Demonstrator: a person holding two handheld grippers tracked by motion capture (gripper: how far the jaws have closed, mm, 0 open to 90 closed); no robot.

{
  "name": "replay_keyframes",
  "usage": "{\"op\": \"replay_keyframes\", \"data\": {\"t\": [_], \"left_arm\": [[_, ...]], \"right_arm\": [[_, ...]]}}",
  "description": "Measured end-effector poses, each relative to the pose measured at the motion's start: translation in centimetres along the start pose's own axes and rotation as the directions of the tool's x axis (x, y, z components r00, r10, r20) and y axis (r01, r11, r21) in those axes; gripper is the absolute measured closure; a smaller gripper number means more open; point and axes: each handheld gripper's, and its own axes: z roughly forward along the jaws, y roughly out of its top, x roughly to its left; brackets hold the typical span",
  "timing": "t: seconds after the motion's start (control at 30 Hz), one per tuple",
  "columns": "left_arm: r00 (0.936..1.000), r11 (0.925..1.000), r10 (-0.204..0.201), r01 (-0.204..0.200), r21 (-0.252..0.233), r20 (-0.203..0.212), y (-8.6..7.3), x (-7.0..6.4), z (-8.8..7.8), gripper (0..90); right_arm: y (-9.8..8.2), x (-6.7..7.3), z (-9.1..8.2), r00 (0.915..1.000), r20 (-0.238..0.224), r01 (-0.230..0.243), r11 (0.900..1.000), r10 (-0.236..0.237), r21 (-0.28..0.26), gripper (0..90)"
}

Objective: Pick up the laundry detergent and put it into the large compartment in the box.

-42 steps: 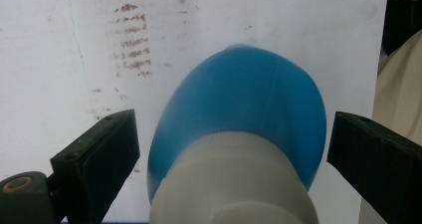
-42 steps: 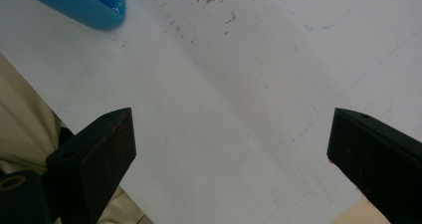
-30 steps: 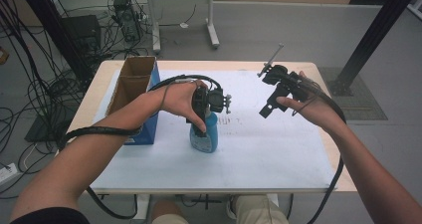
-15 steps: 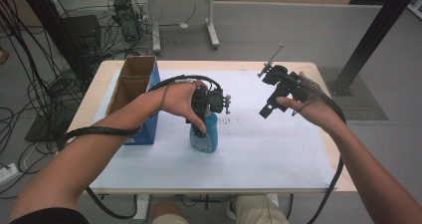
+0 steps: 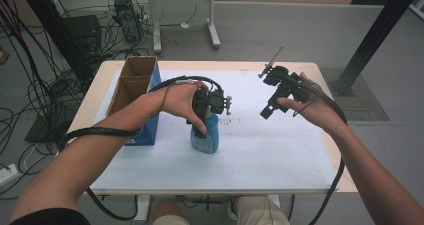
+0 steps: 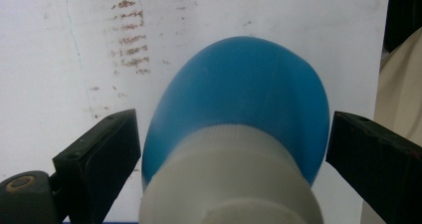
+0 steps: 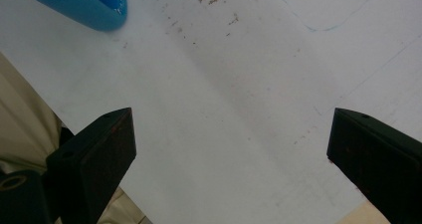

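1. The blue plastic bottle with a white ribbed cap [image 5: 206,137] stands upright on the white paper sheet [image 5: 280,155] that covers the table, just right of the blue-sided cardboard box [image 5: 134,92].
2. The left gripper [image 5: 209,116] hangs directly above the bottle; in the left gripper view its jaws are spread, one on each side of the bottle's shoulder [image 6: 239,104], with a gap on both sides — nothing is pinched.
3. The right gripper [image 5: 272,105] is held in the air well to the right of the bottle, jaws spread wide over bare paper.
4. Judged step: a top-down grasp being lined up — not yet made.
5. The next move probably calls for lowering a little and pressing the jaws onto the neck below the cap, centred so the bottle does not tip.
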Motion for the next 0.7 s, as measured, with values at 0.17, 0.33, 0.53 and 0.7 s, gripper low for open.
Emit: {"op": "replay_keyframes", "data": {"t": [0.17,0.33,0.53,0.7], "left_arm": [[1.0,1.0,-0.002,0.002,0.003,-0.004,0.02,-0.07,0.17,9.1],[0.9999,1.0,0.008,-0.008,0.004,-0.012,0.19,0.02,0.26,10.0],[0.9999,1.0,0.007,-0.007,0.006,-0.009,0.34,0.15,0.36,11.5],[0.9998,1.0,0.009,-0.009,0.003,-0.016,0.37,0.1,0.36,14.7]], "right_arm": [[0.05,0.04,0.04,1.0,0.0,-0.003,1.0,0.003,0.001,5.1],[-0.1,-0.09,0.05,1.0,0.0,0.002,1.0,-0.002,-0.003,5.1],[-0.19,-0.19,-0.02,1.0,0.0,-0.006,1.0,0.006,0.001,5.2],[-0.35,-0.36,-0.03,1.0,0.001,-0.006,1.0,0.006,-0.003,5.1]]}}
